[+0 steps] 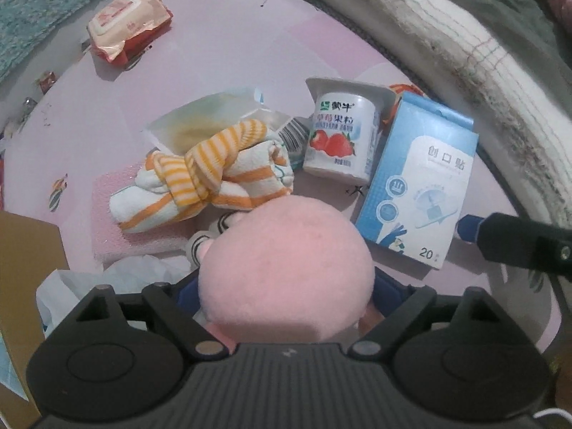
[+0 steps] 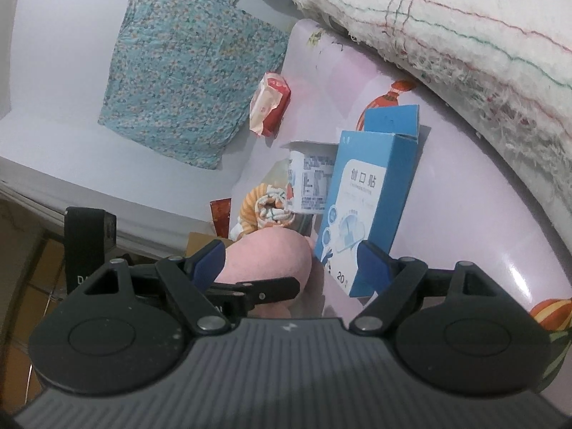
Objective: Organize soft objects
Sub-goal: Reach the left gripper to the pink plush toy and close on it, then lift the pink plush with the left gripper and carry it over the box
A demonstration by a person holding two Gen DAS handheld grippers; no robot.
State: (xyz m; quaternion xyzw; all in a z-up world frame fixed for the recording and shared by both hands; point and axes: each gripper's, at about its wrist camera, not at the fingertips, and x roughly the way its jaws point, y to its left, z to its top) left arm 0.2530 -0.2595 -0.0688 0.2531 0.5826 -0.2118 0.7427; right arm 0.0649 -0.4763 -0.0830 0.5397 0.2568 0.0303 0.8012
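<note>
Blue box (image 1: 418, 186) and yogurt cup (image 1: 339, 136) crowd the plush (image 1: 286, 268).

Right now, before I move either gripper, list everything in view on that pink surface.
pink plush toy: one, pink, between the left gripper's jaws
knotted socks: one bundle, orange and white stripes, beyond the plush
yogurt cup: one, white with strawberries, beside the socks
plaster box: one, blue and white, right of the cup
wipes pack: one, red and white, far left
floral cloth: one, teal, past the pink surface
blanket: one, white, far edge
left gripper: black, around the plush
right gripper: black, open, empty
</note>
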